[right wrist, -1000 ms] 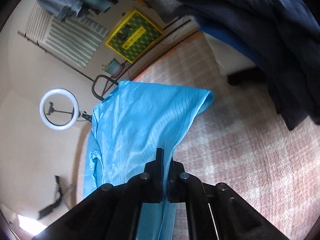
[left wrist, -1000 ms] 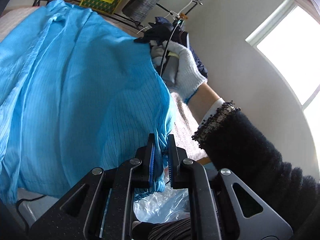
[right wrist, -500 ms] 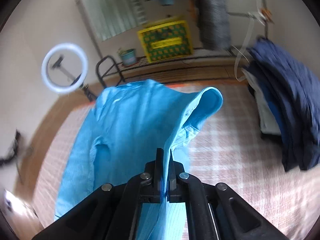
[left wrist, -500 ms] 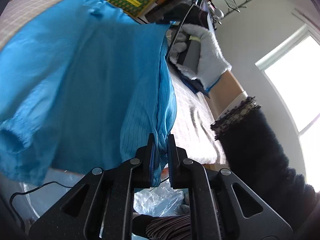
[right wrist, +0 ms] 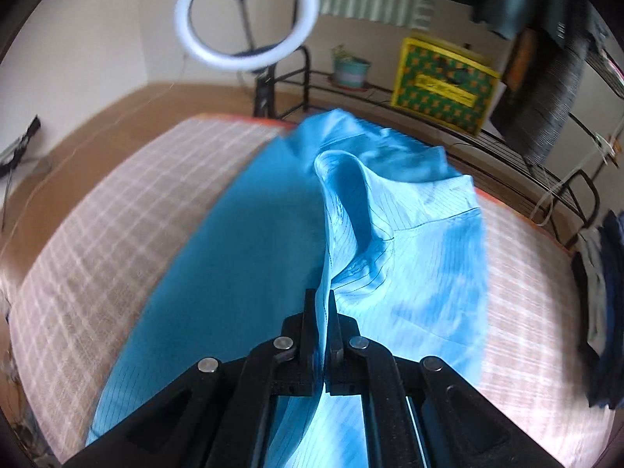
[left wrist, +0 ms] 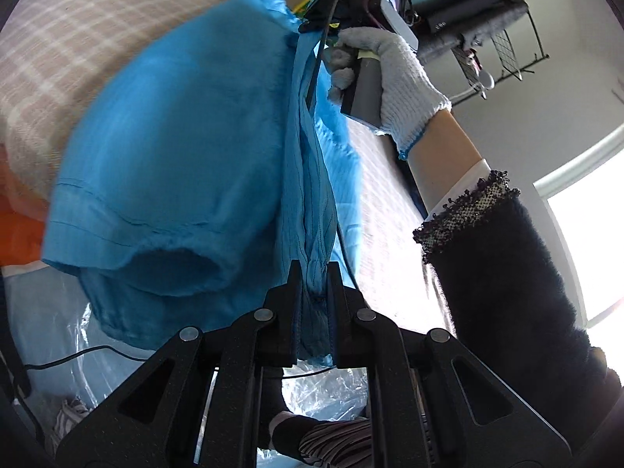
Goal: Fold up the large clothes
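The left gripper point(left wrist: 314, 273) pinches a bunched edge of the blue shirt point(left wrist: 187, 148), which hangs in front of it. The right gripper point(right wrist: 319, 302) pinches another edge, and the shirt spreads ahead over the checked blanket point(right wrist: 97, 241).

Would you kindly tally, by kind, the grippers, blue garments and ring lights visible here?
Grippers: 2, left gripper and right gripper
Blue garment: 1
Ring light: 1
Total: 4
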Available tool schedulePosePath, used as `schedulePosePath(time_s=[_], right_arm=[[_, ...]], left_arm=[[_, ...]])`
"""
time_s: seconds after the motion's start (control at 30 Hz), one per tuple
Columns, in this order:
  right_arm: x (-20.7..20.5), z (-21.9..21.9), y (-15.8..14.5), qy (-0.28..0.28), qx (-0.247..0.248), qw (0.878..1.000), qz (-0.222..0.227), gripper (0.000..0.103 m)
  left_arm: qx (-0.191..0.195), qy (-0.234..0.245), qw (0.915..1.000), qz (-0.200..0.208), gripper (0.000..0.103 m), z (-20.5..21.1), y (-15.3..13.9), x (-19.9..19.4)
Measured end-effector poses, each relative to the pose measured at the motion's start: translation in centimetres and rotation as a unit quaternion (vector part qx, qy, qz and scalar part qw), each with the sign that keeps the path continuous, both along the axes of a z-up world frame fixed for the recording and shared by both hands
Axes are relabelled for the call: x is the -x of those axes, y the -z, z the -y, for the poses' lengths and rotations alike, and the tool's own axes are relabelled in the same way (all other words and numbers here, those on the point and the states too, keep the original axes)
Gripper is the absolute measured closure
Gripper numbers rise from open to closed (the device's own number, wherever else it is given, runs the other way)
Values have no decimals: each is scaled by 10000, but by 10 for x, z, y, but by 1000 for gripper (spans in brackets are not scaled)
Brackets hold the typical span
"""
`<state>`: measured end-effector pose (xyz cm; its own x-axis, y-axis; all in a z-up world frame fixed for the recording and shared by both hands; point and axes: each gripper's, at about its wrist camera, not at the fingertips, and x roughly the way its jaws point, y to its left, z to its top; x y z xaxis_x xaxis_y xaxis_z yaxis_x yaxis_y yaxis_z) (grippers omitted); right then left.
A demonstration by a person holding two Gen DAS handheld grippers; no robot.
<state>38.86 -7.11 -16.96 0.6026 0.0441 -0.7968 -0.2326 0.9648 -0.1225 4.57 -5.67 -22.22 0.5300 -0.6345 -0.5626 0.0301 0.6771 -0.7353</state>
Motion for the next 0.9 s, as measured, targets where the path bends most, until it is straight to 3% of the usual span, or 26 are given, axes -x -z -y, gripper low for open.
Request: schedulePosePath(time_s=[0.1, 0.2, 0.33, 0.37, 0.4, 0.43, 0.47, 0.7, 0.8, 0.9], right_arm=[[-7, -3, 7, 92, 25, 10000, -23, 103], [-16, 4, 9, 254, -262, 9993, -75, 103], [-24, 20, 10, 348, -971, 9946, -109, 101], [-24, 26, 7, 304, -1262, 9914, -167, 96], [-24, 31, 4, 292, -1457, 9887, -206, 84], [-20, 40, -5, 297, -1705, 9847, -186, 57], [-16, 49, -15, 280, -1919, 9810, -90, 43], [55, 114, -93, 237, -2724, 9610, 408, 46], [97, 128, -108, 211, -2457, 9685, 361, 51], [152, 135, -105, 56, -2184, 9757, 160, 54]], left_arm=[[16, -57, 10000, -35, 94, -4, 3, 0], [41, -119, 9999, -34, 94, -10, 2, -2], [40, -192, 9998, 17, 94, -16, -2, -7], [36, -194, 9998, 8, 94, -16, -3, -9], [41, -203, 9998, -11, 94, -19, -2, -10], [63, -209, 9998, -41, 94, -20, 0, -10], [75, -208, 9997, -70, 94, -21, 2, -9], [-154, -191, 9997, 54, 94, -18, -4, -8], [-229, -244, 9994, 120, 94, -17, -6, -6], [-346, -301, 9989, 117, 94, -23, -3, -5]])
